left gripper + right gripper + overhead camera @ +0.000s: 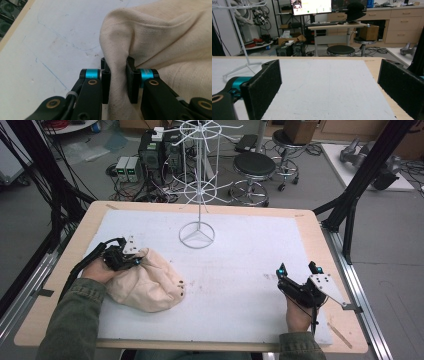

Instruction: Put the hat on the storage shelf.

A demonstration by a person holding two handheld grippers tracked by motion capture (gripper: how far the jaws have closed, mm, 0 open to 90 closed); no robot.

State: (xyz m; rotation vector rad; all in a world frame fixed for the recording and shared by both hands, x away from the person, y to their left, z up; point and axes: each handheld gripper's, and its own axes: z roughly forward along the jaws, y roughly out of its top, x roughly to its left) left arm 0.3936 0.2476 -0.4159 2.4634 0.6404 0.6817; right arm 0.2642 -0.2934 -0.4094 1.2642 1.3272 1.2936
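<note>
Cream cloth hat (pixel 147 282) lying crumpled on the white table (pixel 250 270), in front of and to the left of the white wire rack (pixel 197 190), well apart from it. Left tool (pixel 131 257) at the hat's upper left edge, clamped on a raised fold of the fabric; in the left gripper view the fold (pixel 117 75) pinched tight between the two black pads, left tool (pixel 117 80) narrowed onto the cloth. Right tool (pixel 298 269) resting far to the right of the rack's ring base (pixel 197 235), well apart from the hat, spread wide and holding nothing; in the right gripper view only bare table between the two pads (pixel 264 82) of the right tool (pixel 329 85).

Judged from this: the first grasp made, nothing more. Hat not yet lifted off the table, not yet opened out, not yet near any of the rack's arms. Left to do, most likely: raise the hat, perhaps take the other edge with the idle right tool, carry it over to the rack and hang it on a hook. Early stage, then.
</note>
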